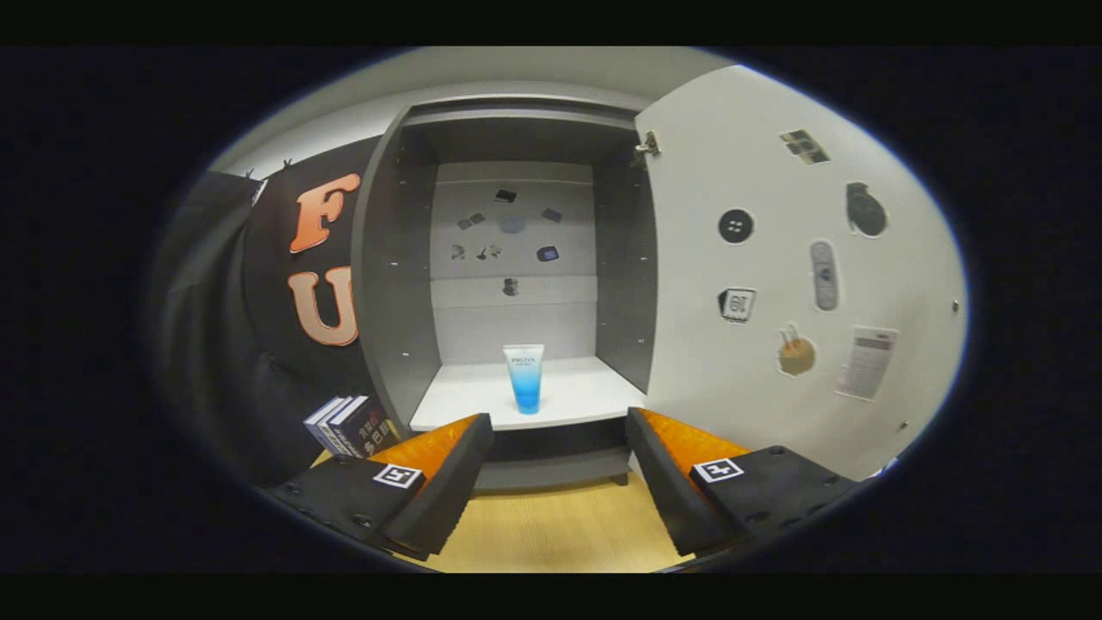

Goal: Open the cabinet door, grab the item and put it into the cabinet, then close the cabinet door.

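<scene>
The grey cabinet stands ahead with its door swung wide open to the right, stickers on its inner face. A blue-and-white tube stands upright on its cap near the front of the white cabinet shelf. My gripper is open, its two orange-and-black fingers spread wide with nothing between them. The tube stands just beyond the fingers, apart from both of them and a little nearer the left one.
A few books lean by the cabinet's left side, just beyond the left finger. A wooden table top lies under the fingers. Small stickers dot the cabinet's back wall. Black booth cloth hangs on the left.
</scene>
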